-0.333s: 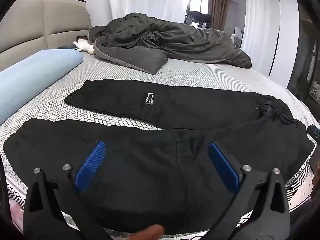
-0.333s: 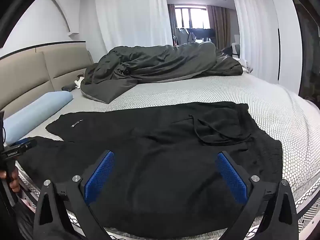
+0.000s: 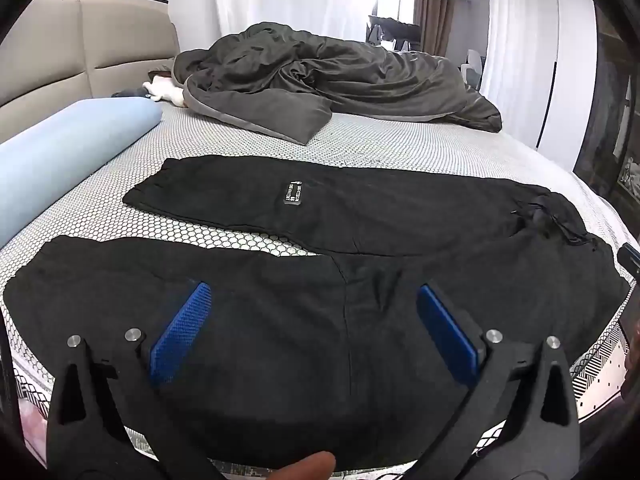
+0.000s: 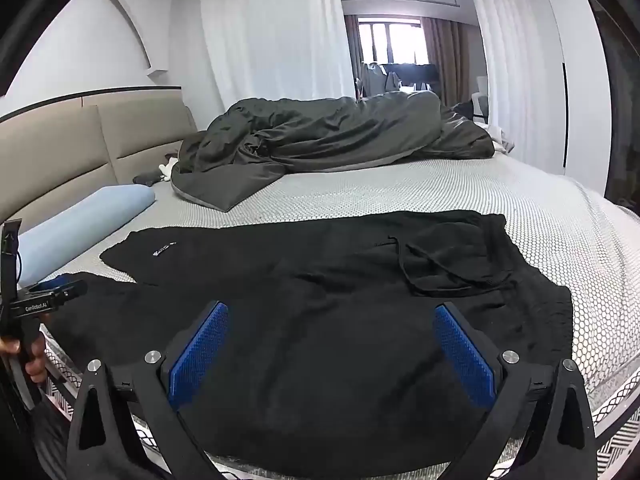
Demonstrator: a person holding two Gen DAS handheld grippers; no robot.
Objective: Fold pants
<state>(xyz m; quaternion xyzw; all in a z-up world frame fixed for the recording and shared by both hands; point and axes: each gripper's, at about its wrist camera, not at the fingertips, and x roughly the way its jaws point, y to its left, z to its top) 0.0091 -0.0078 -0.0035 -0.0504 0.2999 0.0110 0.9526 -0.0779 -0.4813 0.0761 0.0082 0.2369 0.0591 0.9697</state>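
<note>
Black pants lay spread flat on bed, legs toward blue pillow. Left gripper and right gripper both gaped wide above fabric, gripping nothing. Waistband drawstring probably loose.

"genrobot.ai" on left gripper, pants label unreadable

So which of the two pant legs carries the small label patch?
The far leg, nearer the dark duvet; the patch sits on it. The near leg is plain black.
</note>
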